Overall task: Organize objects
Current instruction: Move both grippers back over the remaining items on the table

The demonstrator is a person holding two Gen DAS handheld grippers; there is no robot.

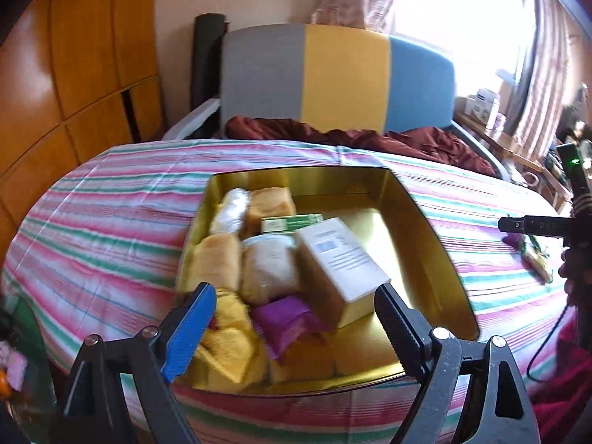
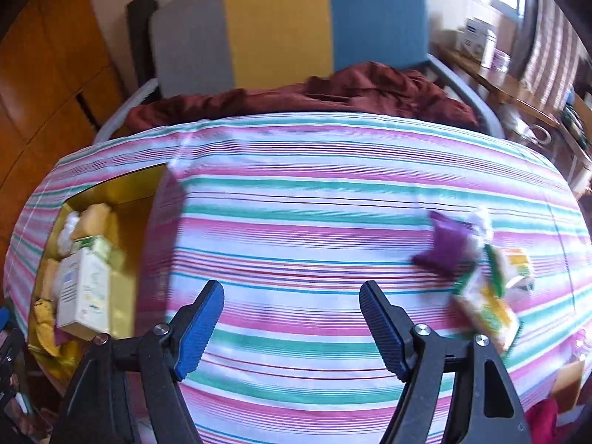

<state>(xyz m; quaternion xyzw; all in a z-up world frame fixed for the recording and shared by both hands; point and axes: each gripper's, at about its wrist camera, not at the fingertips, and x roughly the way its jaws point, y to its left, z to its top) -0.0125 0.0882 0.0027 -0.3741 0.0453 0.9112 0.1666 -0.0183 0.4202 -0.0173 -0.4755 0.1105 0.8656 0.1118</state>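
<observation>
- The left gripper (image 1: 296, 303) is seen spread wide, nothing held between its jaws, poised over the near end of the gold tin (image 1: 418, 203).
- The right gripper (image 2: 292, 299) is likewise held wide open and empty, above bare striped cloth (image 2: 296, 192).
- In the left wrist view, the tin is shown set on the striped cloth, its left half packed and its right half bare gold.
- A white box (image 1: 340, 259) is seen tilted in the middle of the tin, just beyond the gap between the left fingers.
- A round beige packet (image 1: 268, 266) lies just left of the box; a purple packet (image 1: 285, 318) and a yellow packet (image 1: 229, 336) lie at the near end, close to the blue pad (image 1: 190, 329).
- A green carton (image 1: 292, 222) is seen behind the box, with bread-like pieces (image 1: 218, 262) at the far left.
- In the right wrist view, the tin is found at the far left, well apart from the right gripper.
- A purple pouch (image 2: 444, 248) and green-and-yellow packets (image 2: 488, 303) are left loose on the cloth, right of the right gripper and beside its right finger.
- Beyond the cloth, a maroon blanket (image 2: 333, 92), a grey, yellow and blue headboard (image 2: 281, 26), wooden panels (image 1: 74, 55) on the left, and a curtained window (image 1: 462, 18) on the right are made out.
</observation>
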